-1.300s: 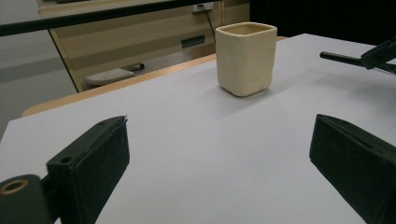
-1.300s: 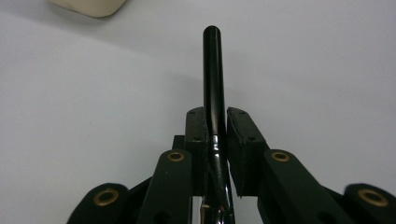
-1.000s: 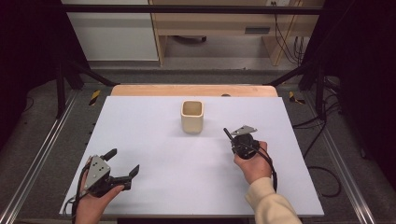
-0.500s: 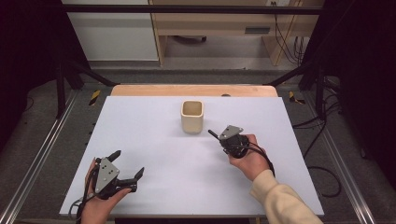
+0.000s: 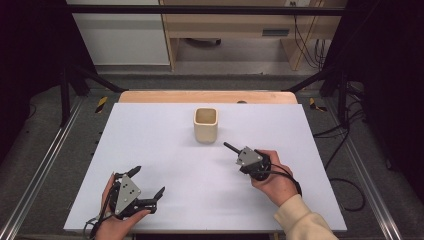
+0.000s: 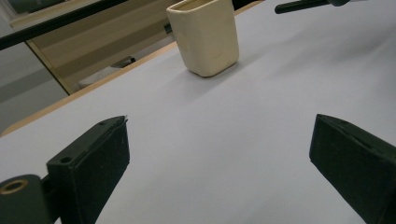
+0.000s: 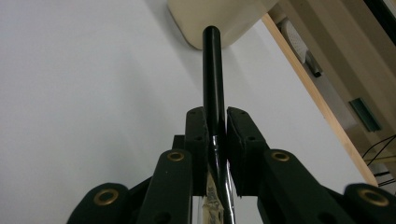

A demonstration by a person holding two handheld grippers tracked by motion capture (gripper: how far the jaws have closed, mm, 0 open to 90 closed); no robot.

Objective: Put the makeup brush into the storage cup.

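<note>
Swinging left since prev. frame, R gripper (image 5: 235, 150) is clamping pen (image 7: 213, 79), aiming at cup (image 5: 205, 124); L gripper (image 5: 148, 190) jaws wide, idle.

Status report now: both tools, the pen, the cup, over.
Right tool shut on black pen, pointing at cream cup. Left tool open, empty. Nothing between pen and cup.

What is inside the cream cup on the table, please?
The cup shows a bare inner wall near its rim in the high view, with nothing sticking out. Its bottom is hidden by its own walls, so something small could lie there.
</note>
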